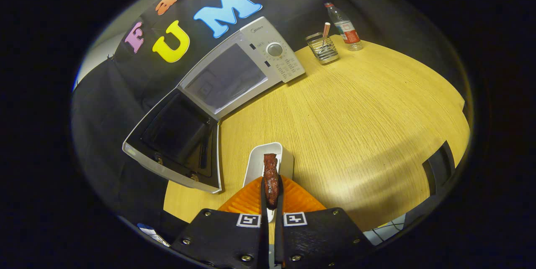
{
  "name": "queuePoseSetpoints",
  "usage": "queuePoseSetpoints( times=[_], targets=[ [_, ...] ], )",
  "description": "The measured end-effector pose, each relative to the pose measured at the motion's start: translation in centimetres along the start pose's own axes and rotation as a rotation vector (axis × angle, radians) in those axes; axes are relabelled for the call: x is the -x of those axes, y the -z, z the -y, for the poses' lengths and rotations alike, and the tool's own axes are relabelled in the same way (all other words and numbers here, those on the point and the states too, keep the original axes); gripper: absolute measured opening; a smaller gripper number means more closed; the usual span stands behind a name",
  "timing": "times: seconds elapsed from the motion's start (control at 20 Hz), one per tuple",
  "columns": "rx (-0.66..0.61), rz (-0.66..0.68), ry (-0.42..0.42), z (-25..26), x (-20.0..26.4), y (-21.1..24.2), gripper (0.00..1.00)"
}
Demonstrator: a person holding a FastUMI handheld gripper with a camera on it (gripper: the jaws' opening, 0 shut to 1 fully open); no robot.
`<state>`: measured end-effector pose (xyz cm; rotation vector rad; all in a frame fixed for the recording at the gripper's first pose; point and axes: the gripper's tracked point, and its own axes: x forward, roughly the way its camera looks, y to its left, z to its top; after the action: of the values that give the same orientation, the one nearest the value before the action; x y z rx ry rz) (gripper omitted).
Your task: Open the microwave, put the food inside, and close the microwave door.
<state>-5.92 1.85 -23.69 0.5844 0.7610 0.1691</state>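
Observation:
A white microwave (251, 63) stands at the back left of the round wooden table (360, 122), its door (176, 143) swung wide open toward me. My gripper (271, 195) is shut on a dark reddish-brown piece of food (271, 179), pinched between both fingers and held up. Just ahead of and below the fingertips lies a small white rectangular dish (268, 156). The held food is well in front of the microwave's open cavity and to the right of the door.
A wire holder (322, 47) with a stick in it and a plastic water bottle (344, 27) stand at the table's far side, right of the microwave. A dark chair back (439, 164) sits at the table's right edge.

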Motion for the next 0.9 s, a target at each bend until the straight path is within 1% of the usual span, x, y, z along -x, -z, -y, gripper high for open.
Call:
queuePoseSetpoints(
  times=[0.15,0.3,0.55,0.75,0.9],
  targets=[
    [0.052,0.028,0.028,-0.5,0.5,-1.1,0.05],
    [0.05,0.072,-0.003,-2.1,1.5,-3.2,0.05],
    [0.052,0.146,-0.081,-5.2,2.2,-8.0,0.05],
    [0.061,0.2,-0.13,-7.4,1.2,-11.3,0.05],
    [0.052,0.198,-0.144,-8.5,-0.7,-12.6,0.05]
  ],
)
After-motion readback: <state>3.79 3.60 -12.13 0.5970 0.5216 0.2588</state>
